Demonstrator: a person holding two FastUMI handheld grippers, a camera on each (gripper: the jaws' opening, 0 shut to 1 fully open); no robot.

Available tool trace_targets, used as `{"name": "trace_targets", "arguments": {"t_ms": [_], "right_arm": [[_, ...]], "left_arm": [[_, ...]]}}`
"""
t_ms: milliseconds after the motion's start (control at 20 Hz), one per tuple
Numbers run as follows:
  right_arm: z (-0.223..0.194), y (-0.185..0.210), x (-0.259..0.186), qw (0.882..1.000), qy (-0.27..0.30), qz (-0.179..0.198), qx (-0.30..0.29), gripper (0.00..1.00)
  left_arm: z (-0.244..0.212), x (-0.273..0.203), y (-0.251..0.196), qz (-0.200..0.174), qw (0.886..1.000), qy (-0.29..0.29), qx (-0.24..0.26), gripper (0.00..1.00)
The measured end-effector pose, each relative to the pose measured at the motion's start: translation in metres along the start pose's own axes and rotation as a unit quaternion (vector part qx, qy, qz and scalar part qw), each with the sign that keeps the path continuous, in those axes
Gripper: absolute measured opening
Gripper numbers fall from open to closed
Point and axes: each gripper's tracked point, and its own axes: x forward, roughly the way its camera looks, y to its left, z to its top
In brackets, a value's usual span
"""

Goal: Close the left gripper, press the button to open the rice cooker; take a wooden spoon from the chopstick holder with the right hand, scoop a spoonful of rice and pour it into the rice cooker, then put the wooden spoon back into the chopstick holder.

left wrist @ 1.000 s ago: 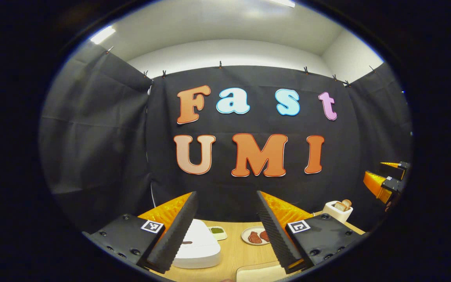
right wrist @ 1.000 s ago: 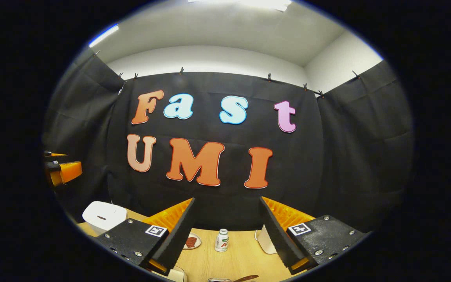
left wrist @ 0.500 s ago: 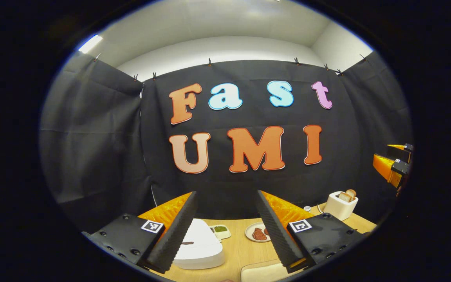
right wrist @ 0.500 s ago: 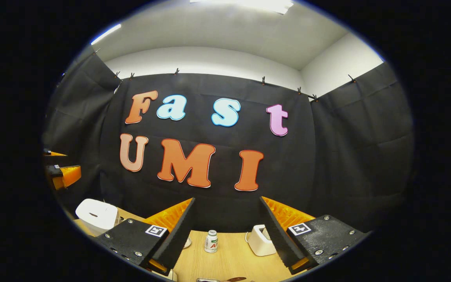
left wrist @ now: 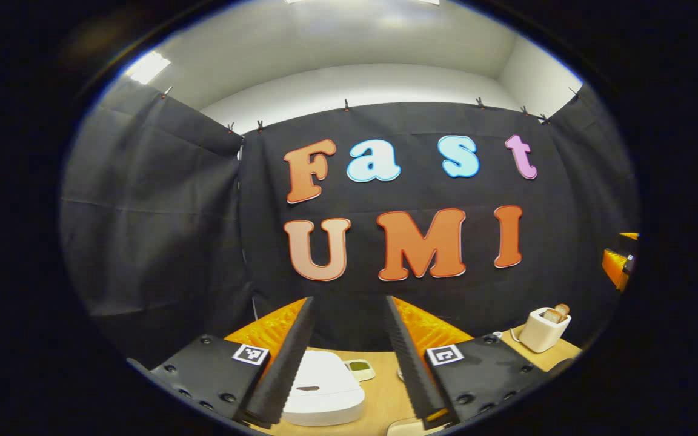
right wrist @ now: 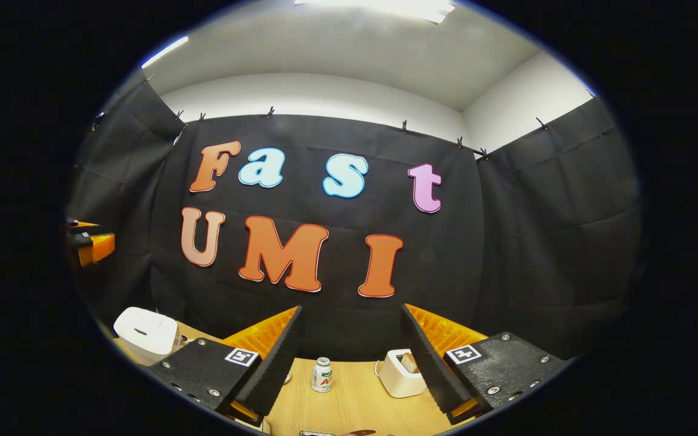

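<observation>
The white rice cooker (left wrist: pixel 323 389), lid down, sits on the wooden table (left wrist: pixel 385 396) just below my left gripper (left wrist: pixel 349 301), partly behind its left finger. That gripper is open, its jaws fairly close together with nothing between them. My right gripper (right wrist: pixel 351 309) is wide open and holds nothing, hanging above the table (right wrist: pixel 355 402). From the right gripper view the rice cooker (right wrist: pixel 146 332) stands at the far left, with the left gripper (right wrist: pixel 91 245) above it. A brown tip, perhaps the wooden spoon (right wrist: pixel 359 432), peeks in at the bottom edge.
A small dish with something green (left wrist: pixel 360 366) lies behind the cooker. A white toaster with bread (left wrist: pixel 544 330) stands at the back right; it also shows as the toaster (right wrist: pixel 400 374) beside a small white bottle (right wrist: pixel 322 375). The right gripper (left wrist: pixel 618 266) is at the far right.
The left gripper's fingers have come closer together, and its view has shifted so the cooker sits more between them. The right gripper has turned slightly right, bringing the toaster further into view.
</observation>
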Motion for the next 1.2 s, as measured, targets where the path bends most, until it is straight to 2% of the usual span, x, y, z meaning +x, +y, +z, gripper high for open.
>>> {"name": "trace_targets", "arguments": {"t_ms": [50, 150, 200, 350, 500, 550, 600, 650, 850, 900, 1100, 1150, 1200], "right_arm": [[-0.003, -0.002, -0.001, 1.0, 0.003, -0.002, -0.001, 0.97], [-0.007, -0.004, -0.001, 1.0, 0.009, -0.005, -0.001, 0.97], [-0.009, -0.005, -0.001, 1.0, 0.012, -0.007, -0.002, 0.97], [-0.014, -0.008, -0.002, 1.0, 0.018, -0.014, -0.003, 0.97], [-0.018, -0.012, -0.003, 1.0, 0.023, -0.02, -0.002, 0.97], [-0.017, -0.013, -0.003, 0.999, 0.023, -0.024, -0.005, 0.93], [-0.018, -0.015, -0.003, 0.999, 0.024, -0.028, -0.008, 0.97], [-0.02, -0.017, -0.005, 0.999, 0.026, -0.033, -0.011, 0.93], [-0.026, -0.025, -0.012, 0.998, 0.038, -0.054, -0.02, 0.93], [-0.028, -0.028, -0.016, 0.997, 0.04, -0.061, -0.021, 0.97], [-0.037, -0.036, -0.027, 0.994, 0.058, -0.087, -0.028, 0.97], [-0.041, -0.038, -0.029, 0.993, 0.065, -0.094, -0.029, 0.93], [-0.046, -0.039, -0.033, 0.992, 0.072, -0.099, -0.029, 0.97]], "left_arm": [[-0.001, -0.004, -0.001, 0.0, 1.0, 0.001, 0.0, 0.69], [-0.004, 0.005, 0.024, 0.04, 0.999, 0.006, 0.003, 0.27], [-0.005, 0.009, 0.026, 0.044, 0.999, 0.009, -0.004, 0.05], [-0.02, 0.02, 0.041, 0.042, 0.998, 0.043, -0.018, 0.05], [-0.051, 0.032, 0.049, 0.037, 0.993, 0.105, -0.034, 0.05], [-0.061, 0.036, 0.052, 0.036, 0.991, 0.123, -0.039, 0.05], [-0.072, 0.041, 0.054, 0.034, 0.988, 0.142, -0.044, 0.05], [-0.082, 0.046, 0.056, 0.03, 0.985, 0.161, -0.053, 0.05], [-0.132, 0.06, 0.066, 0.029, 0.967, 0.24, -0.086, 0.05], [-0.144, 0.063, 0.069, 0.032, 0.962, 0.258, -0.089, 0.05], [-0.192, 0.072, 0.066, 0.016, 0.935, 0.332, -0.121, 0.05], [-0.203, 0.074, 0.066, 0.015, 0.928, 0.351, -0.128, 0.05], [-0.213, 0.076, 0.065, 0.009, 0.92, 0.367, -0.135, 0.05]]}}
